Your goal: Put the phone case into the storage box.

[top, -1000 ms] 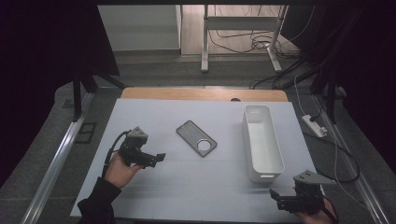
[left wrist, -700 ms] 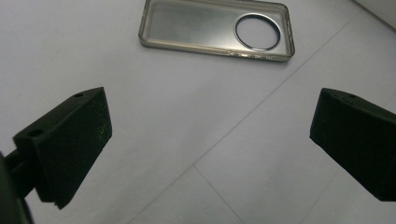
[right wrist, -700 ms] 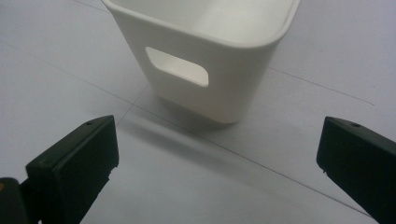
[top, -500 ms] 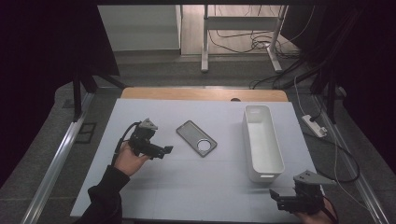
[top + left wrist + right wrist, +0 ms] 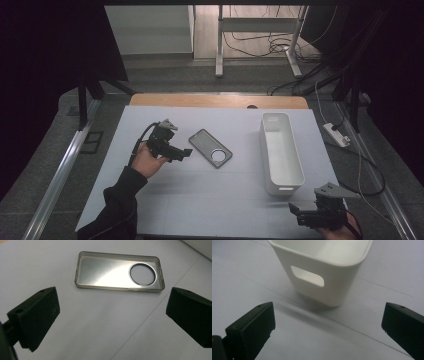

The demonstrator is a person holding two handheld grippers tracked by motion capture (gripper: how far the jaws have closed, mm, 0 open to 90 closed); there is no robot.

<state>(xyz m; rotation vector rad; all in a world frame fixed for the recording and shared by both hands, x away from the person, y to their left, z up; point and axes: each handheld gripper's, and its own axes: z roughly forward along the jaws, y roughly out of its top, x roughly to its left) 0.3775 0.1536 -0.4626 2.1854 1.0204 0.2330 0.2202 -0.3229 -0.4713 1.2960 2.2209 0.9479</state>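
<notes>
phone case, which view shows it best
The left gripper view: the phone case lies close ahead of the open left gripper, so its raised rim and round camera hole are plain. The high view shows the case small on the table, beside that gripper.

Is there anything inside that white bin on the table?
No, the white bin shows a bare white inside from the high view, and the phone case lies flat on the table beside it.
</notes>
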